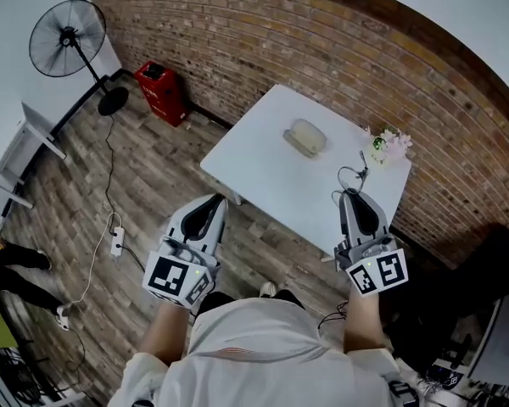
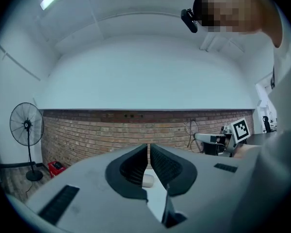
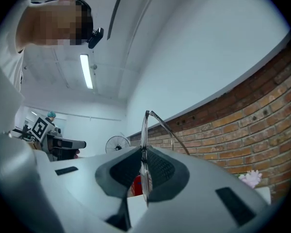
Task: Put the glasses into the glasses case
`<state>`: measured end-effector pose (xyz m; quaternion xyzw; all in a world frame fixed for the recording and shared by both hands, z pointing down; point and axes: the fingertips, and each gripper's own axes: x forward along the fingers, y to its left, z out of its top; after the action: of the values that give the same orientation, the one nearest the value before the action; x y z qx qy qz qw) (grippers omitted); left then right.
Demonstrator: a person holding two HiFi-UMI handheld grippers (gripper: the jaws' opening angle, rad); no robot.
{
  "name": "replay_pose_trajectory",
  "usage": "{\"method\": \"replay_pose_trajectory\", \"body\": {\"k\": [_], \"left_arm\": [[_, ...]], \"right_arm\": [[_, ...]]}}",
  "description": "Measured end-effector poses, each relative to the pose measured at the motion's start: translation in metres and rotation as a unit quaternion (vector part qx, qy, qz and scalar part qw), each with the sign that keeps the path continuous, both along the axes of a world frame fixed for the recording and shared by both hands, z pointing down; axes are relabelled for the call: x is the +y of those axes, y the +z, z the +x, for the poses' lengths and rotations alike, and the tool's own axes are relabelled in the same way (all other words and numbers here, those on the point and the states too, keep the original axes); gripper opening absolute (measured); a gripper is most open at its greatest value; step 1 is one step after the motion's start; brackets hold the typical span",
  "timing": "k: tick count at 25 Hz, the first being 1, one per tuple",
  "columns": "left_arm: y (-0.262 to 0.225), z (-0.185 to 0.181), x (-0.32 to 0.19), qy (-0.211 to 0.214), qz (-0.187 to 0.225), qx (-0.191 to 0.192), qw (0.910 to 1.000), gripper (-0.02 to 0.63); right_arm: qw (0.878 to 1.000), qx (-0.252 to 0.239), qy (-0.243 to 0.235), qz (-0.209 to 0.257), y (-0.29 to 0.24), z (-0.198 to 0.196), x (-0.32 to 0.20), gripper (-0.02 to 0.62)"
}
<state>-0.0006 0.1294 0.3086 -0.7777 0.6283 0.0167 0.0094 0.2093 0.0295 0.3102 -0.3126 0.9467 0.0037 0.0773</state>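
The pale glasses case (image 1: 306, 137) lies closed on the white table (image 1: 263, 176), towards its far side. Thin wire-framed glasses (image 1: 351, 176) stick up from my right gripper (image 1: 351, 193), which is shut on them above the table's near right edge. In the right gripper view the glasses (image 3: 144, 130) stand edge-on between the jaws of the right gripper (image 3: 143, 152). My left gripper (image 1: 218, 199) hovers off the table's near left edge, shut and holding nothing. In the left gripper view the left gripper (image 2: 149, 147) points at the case (image 2: 148, 180), seen low between the jaws.
A small pot of pink flowers (image 1: 388, 145) stands at the table's right corner. A brick wall (image 1: 322, 49) runs behind the table. On the wooden floor to the left are a standing fan (image 1: 68, 36), a red box (image 1: 161, 91) and a power strip (image 1: 117, 242).
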Motion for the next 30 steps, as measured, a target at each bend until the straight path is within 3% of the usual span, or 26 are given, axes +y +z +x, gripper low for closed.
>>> {"method": "replay_pose_trajectory", "body": {"k": [8, 15, 22, 30], "left_arm": [[0.014, 0.005, -0.075, 0.029, -0.014, 0.002, 0.9995, 0.028], [0.028, -0.01, -0.153, 0.086, -0.017, 0.009, 0.9961, 0.028], [0.027, -0.064, -0.248, 0.145, -0.019, 0.019, 0.989, 0.028], [0.04, -0.114, -0.346, 0.223, -0.037, 0.029, 0.9738, 0.028]], "right_arm": [[1.0, 0.006, 0.02, -0.015, 0.017, 0.007, -0.059, 0.085], [0.997, 0.024, 0.066, -0.019, 0.026, -0.005, -0.115, 0.086], [0.991, 0.043, 0.121, -0.023, 0.019, -0.059, -0.18, 0.086], [0.978, 0.06, 0.193, -0.042, 0.025, -0.113, -0.234, 0.086]]}}
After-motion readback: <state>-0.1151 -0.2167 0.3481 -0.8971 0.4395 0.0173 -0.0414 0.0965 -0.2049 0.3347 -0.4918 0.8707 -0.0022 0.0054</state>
